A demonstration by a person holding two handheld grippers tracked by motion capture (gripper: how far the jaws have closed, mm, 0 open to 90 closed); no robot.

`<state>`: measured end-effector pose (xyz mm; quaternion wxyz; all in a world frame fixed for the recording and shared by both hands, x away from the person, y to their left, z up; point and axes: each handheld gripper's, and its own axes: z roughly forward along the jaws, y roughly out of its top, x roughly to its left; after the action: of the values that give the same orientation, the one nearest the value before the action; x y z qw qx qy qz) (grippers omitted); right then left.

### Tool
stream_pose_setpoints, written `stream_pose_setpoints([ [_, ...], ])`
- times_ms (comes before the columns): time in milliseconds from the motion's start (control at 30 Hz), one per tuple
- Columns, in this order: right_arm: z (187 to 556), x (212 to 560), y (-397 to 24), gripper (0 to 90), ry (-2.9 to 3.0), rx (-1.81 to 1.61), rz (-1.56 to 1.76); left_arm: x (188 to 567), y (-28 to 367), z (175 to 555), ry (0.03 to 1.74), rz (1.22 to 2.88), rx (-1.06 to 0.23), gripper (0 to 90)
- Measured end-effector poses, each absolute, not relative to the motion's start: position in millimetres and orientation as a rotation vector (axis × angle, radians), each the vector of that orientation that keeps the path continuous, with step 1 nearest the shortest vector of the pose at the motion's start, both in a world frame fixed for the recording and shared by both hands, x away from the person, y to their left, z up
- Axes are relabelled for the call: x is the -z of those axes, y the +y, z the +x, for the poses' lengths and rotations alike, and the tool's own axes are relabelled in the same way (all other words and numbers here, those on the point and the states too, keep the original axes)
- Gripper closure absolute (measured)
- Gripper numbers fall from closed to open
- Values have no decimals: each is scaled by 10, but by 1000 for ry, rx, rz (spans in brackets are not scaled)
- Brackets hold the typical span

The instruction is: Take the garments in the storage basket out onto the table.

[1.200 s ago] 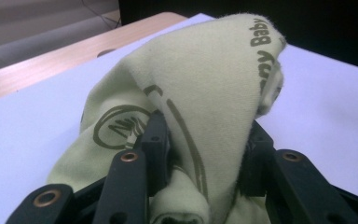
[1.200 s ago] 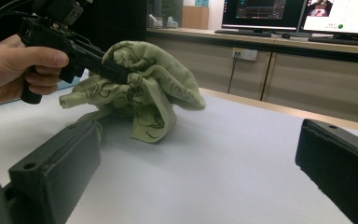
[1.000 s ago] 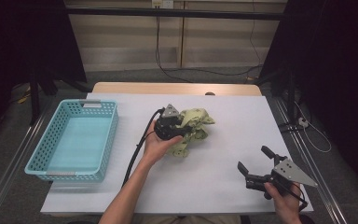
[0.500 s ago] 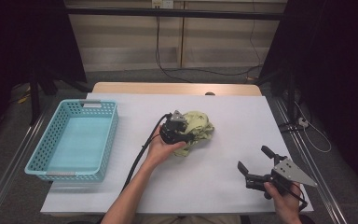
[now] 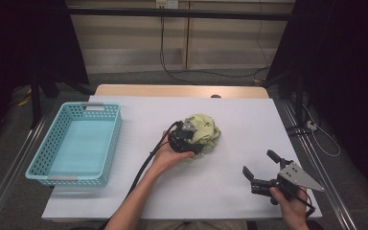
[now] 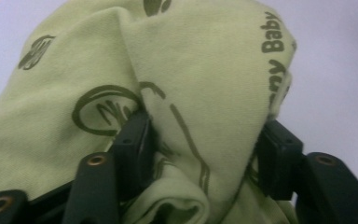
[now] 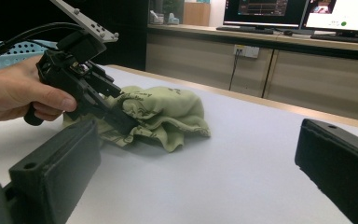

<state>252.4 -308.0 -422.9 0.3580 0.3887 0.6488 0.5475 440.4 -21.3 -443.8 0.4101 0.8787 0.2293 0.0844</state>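
High view: a crumpled pale green cloth [image 5: 202, 130] lies near the middle of the white table [image 5: 249, 120], well apart from the turquoise basket [image 5: 40, 155] that stands at the table's left side. The left gripper [image 5: 191, 140] is pushed into the near-left side of the cloth, held in a hand [image 5: 168, 155] that comes up from the bottom edge, its black cable [image 5: 141, 170] trailing back along the forearm. In the left gripper view the cloth [image 6: 168, 84], printed with dark green drawings and lettering, bulges up between the two black jaws, which have just been opening and stand about half apart; a fold sits between them and the pads [image 6: 133, 142] lie against the fabric on either side, though whether they pinch it I cannot tell. The right gripper [image 5: 259, 168] hovers at the near-right corner of the table, well away from the cloth, its jaws spread wide with nothing between them.
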Motion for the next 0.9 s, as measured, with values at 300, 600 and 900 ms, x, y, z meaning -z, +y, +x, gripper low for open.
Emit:
stream_pose_setpoints([
  [300, 2556, 4230, -3072, 0, 1679, -1420, 1017, 4397, -221, 4368, 569, 2186, -167, 138],
  [600, 2573, 4208, -3066, 0, 1668, -1390, 1033, 4196, -45, 4371, 563, 2130, -171, 67],
  [900, 2629, 4138, -2936, 1, 1696, -1397, 987, 3981, 561, 4324, 709, 1928, -226, 83],
])
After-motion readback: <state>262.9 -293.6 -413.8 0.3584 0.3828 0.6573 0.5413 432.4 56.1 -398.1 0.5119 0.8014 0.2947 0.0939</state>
